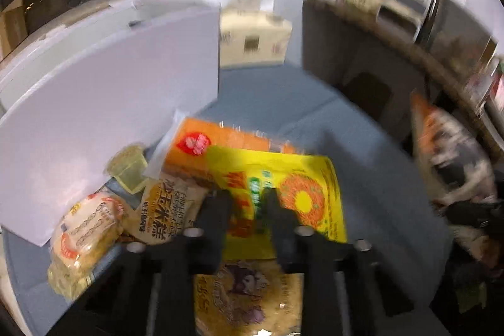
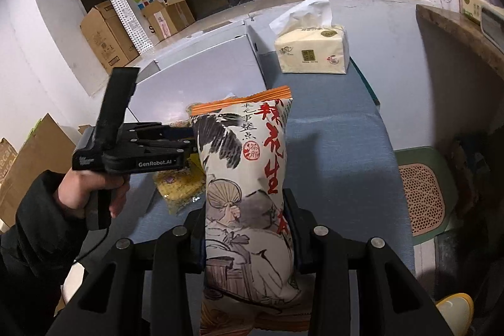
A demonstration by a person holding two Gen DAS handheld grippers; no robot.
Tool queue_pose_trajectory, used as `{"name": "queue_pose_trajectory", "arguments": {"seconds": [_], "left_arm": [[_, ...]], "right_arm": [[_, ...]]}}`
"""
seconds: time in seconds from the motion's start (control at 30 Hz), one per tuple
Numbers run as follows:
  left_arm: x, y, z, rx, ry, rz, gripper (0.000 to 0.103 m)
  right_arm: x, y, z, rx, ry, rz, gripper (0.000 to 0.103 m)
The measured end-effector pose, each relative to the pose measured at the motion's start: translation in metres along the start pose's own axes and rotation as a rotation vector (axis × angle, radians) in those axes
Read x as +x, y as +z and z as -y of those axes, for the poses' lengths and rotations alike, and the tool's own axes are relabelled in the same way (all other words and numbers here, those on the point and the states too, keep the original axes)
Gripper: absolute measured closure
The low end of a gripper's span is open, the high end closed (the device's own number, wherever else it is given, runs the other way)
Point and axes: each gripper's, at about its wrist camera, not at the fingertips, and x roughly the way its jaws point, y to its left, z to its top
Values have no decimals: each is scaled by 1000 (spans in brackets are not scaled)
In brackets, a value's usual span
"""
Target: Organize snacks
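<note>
My left gripper (image 1: 247, 200) is shut on a flat yellow snack packet (image 1: 283, 197) above a pile of snacks: an orange packet (image 1: 220, 144), a corn-cake packet (image 1: 163, 210), a round biscuit pack (image 1: 85, 235), a small jelly cup (image 1: 127, 169) and a gold packet (image 1: 245, 298). My right gripper (image 2: 249, 225) is shut on a tall white peanut bag with ink drawings and red characters (image 2: 249, 178), held upright above the blue table. The bag and right gripper show blurred at the right of the left wrist view (image 1: 453, 159). The left gripper shows from the side in the right wrist view (image 2: 186, 140).
A white box lid (image 1: 110, 103) stands left of the pile. A tissue pack (image 2: 312, 52) sits at the table's far end. A brown-rimmed board (image 2: 456, 30) rises on the right. A green stool (image 2: 422, 191) stands beside the table. Cardboard boxes (image 2: 107, 37) line the left wall.
</note>
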Motion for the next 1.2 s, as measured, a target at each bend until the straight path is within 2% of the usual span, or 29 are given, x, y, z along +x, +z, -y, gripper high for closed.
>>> {"name": "queue_pose_trajectory", "arguments": {"seconds": [0.13,0.27,0.67,0.87,1.07,1.2], "left_arm": [[-36,-6,-5,-24,-6,102,89],[-80,-9,-9,-41,33,202,90],[-163,-2,-48,-77,145,359,91],[-191,28,-81,-100,215,449,91],[-187,70,-127,-105,316,449,91],[-170,85,-152,-94,373,417,91]], "right_arm": [[2,1,-7,-15,-1,5,61],[1,6,-12,-20,1,26,61],[11,63,-61,-100,43,105,61],[31,122,-93,-163,47,141,61],[72,194,-104,-122,58,144,61],[111,234,-111,-118,52,122,61]]}}
